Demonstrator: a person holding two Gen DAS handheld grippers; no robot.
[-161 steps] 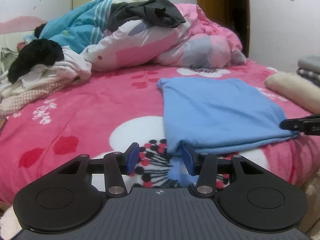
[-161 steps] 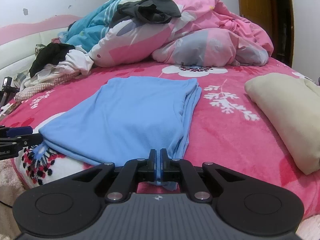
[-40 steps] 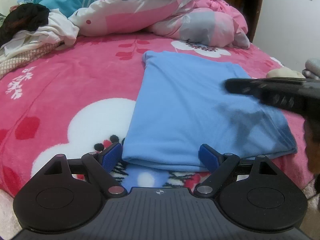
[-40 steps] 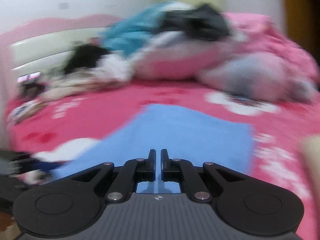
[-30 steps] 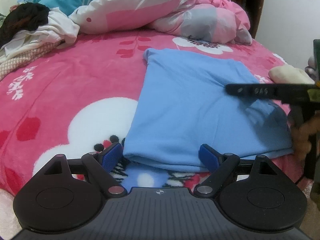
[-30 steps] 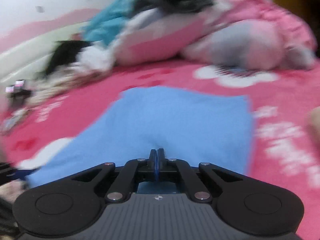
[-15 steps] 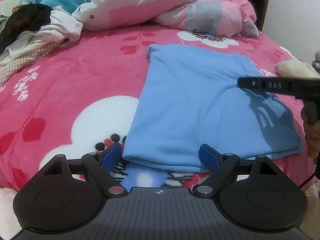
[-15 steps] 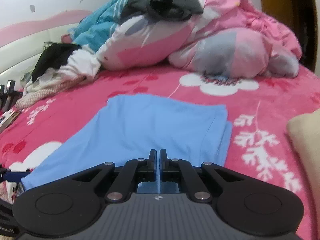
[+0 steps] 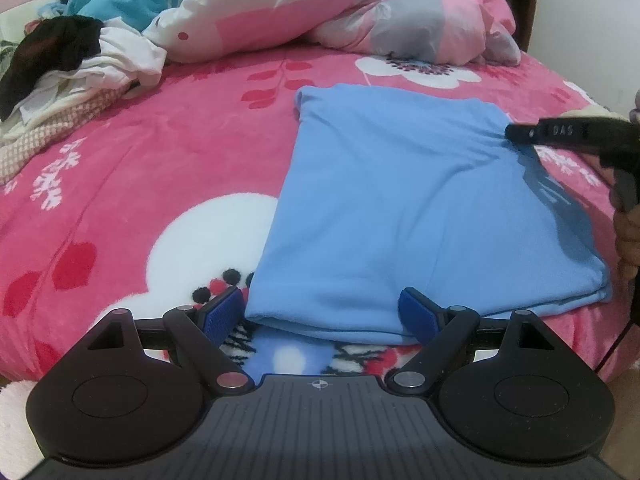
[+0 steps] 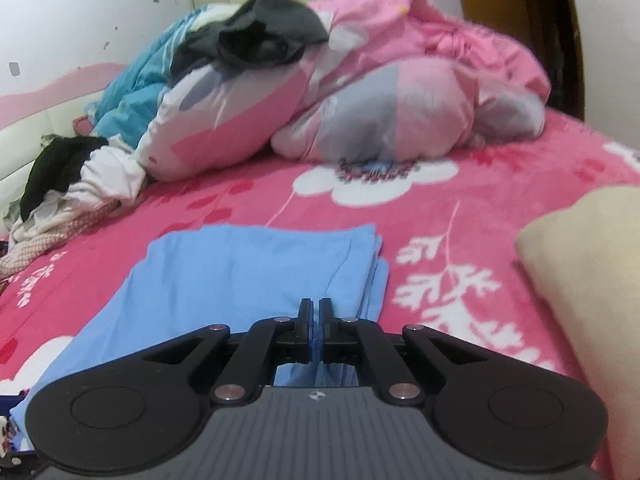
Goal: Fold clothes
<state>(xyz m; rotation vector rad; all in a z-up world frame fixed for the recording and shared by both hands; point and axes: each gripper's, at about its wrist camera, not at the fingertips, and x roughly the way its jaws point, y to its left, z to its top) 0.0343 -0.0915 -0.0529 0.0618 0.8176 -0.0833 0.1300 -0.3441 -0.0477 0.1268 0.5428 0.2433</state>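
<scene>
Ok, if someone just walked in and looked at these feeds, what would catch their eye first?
Probably the blue shirt, folded flat on the bright pink flowered blanket. The left gripper sits open at its near edge, and the right gripper is shut over its right side. Behind it, a heaped pink duvet and a pile of clothes at the far left.

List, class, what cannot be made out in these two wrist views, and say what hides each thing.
- Near edge of the blue garment: left wrist view, behind the open left gripper.
- Whether the right gripper, nearly closed, pinches cloth: right wrist view, its own body blocks it.
- Beige item: right wrist view, cut off by the frame edge.
</scene>
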